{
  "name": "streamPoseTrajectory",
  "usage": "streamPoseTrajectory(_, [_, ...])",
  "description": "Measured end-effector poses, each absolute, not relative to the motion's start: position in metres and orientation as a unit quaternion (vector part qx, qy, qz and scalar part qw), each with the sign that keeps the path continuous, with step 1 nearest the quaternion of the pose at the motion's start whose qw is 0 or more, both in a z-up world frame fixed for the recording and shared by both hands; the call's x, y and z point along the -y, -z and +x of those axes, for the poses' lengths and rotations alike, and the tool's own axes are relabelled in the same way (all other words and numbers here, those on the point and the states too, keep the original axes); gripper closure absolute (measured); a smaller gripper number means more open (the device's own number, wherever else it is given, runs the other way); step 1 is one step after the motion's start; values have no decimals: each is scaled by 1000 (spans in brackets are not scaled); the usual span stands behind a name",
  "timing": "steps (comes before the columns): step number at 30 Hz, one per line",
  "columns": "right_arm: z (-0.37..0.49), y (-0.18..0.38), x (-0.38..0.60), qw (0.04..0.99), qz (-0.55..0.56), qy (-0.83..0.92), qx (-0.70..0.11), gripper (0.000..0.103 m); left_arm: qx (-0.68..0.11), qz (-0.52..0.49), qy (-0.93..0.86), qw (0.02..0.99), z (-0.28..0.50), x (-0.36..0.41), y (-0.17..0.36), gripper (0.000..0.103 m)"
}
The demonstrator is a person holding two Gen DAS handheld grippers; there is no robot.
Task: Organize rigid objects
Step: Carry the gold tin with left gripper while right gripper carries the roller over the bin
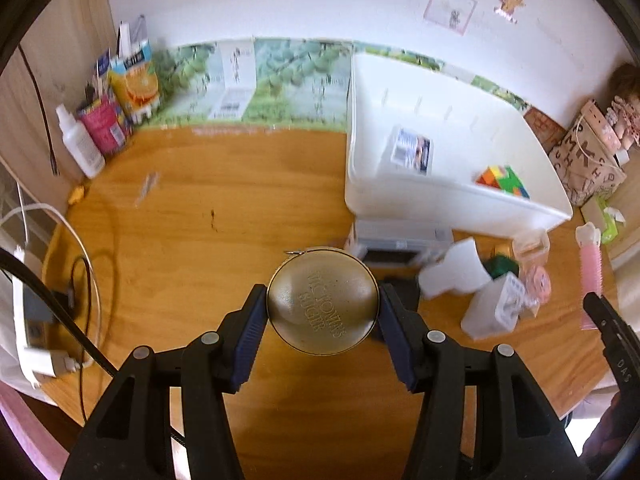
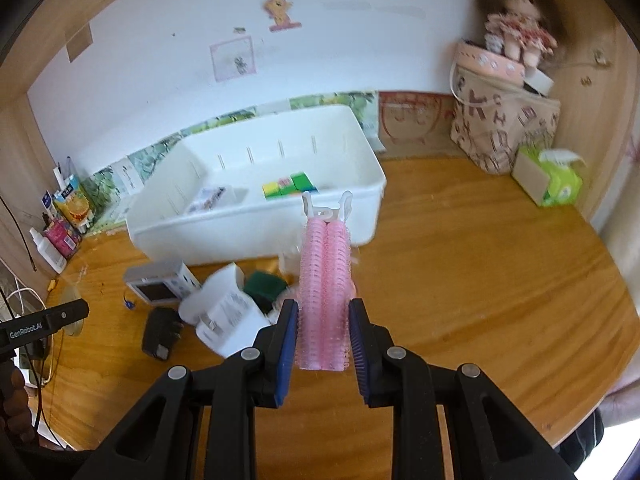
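Desk: round-edged orange-brown wooden desk [image 2: 480, 280], carrying everything, with loose clutter lying between 9 and 12 o'clock of the right fingers in the right wrist view
Bin: large white rectangular plastic bin [image 2: 224, 232] at 12 o'clock in the right wrist view, open-topped, slotted inner walls; inside sit a multicoloured puzzle cube [image 2: 290, 186] and a small printed white packet [image 2: 206, 200]; judged the likely place for both held items
Left gripper [image 1: 322, 312]: fingers clenched on the rim of a round brass-coloured metal tin with embossed lettering [image 1: 322, 304], held clear above the desk, the bin at 1 o'clock of it
Tin handling: stiff and smooth, probably light but slippery; the pads meet a curved edge on opposite sides, so a hold straight across its widest line looks safest
Right gripper [image 2: 323, 336]: fingers clenched on the lower end of a pair of pink ridged plastic hair rollers on a white clip [image 2: 325, 280], pointing toward 12 o'clock with its tip in front of the bin's near wall
Roller handling: very light, bristly so it grips well, likely springy and crushable; a gentle squeeze low on the body seems enough
Hard to make out: motion blur softens the clutter; white cartons, a green object and a dark adapter are only roughly readable; the tin's lettering is upside down and unclear; the bin's near floor is hidden behind its wall
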State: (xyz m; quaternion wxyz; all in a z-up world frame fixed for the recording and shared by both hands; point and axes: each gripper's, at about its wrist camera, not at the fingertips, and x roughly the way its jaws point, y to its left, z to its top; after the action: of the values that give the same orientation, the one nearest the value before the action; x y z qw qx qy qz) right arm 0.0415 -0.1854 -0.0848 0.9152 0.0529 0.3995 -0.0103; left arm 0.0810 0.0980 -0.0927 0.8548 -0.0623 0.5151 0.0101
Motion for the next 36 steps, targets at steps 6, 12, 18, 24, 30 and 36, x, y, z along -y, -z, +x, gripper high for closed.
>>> streamPoseTrajectory(6, [63, 66, 180, 927, 42, -6, -372, 77, -489, -65, -11, 870, 106, -100, 79, 44])
streamPoseTrajectory(12, [87, 50, 176, 937, 32, -20, -347, 77, -460, -59, -1, 886, 128, -92, 61, 44])
streamPoseTrajectory(18, [108, 42, 175, 943, 24, -28, -331, 77, -427, -56, 19, 903, 148, -79, 43, 44])
streamPoseTrajectory(24, [127, 40, 176, 948, 14, -36, -315, 77, -378, -65, 61, 922, 163, -61, 21, 44])
streamPoseTrajectory(30, [144, 40, 179, 953, 9, -45, -299, 77, -333, -50, 94, 937, 173, -38, 7, 44])
streamPoseTrajectory(36, [157, 45, 183, 956, 8, -56, -289, 77, -307, -54, 135, 940, 179, -18, 3, 44])
